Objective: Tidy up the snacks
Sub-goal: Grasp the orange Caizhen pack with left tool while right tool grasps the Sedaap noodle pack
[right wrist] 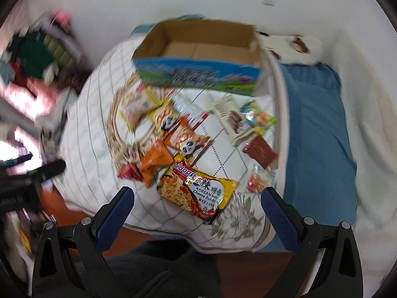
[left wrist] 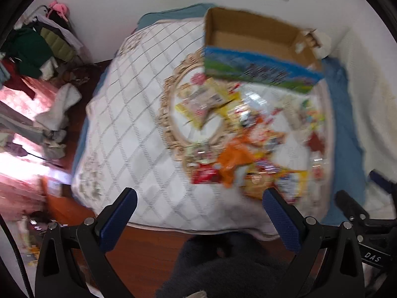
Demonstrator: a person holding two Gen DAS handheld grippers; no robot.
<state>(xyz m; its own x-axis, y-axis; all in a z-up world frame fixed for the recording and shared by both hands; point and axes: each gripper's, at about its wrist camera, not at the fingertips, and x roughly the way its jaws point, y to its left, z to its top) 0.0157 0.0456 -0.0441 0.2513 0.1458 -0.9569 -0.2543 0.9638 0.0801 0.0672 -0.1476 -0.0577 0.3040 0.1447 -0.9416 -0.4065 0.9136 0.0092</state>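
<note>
We log both claws spread wide and gripping nothing: the left claw [left wrist: 199, 198] and the right claw [right wrist: 197, 197] each hang over the near edge of the quilted cover [right wrist: 94, 124] on the bed. The snacks [right wrist: 188, 146] lie scattered on that cover, between the claws and an open cardboard box [right wrist: 198, 49] at 12 o'clock, whose blue-and-green printed side carries lettering too blurred to read. Nearest the right claw, a yellow noodle packet [right wrist: 198, 193] reads "KOREAN" and "Cheese", plus a partly hidden brand word. At its 11 o'clock sits an orange packet [right wrist: 155, 161]; above that, panda-printed packets [right wrist: 183, 136]. A dark red pouch [right wrist: 260, 152] lies at 2 o'clock. In the left view, the other tool's body shows "DAS" at 4 o'clock.
</note>
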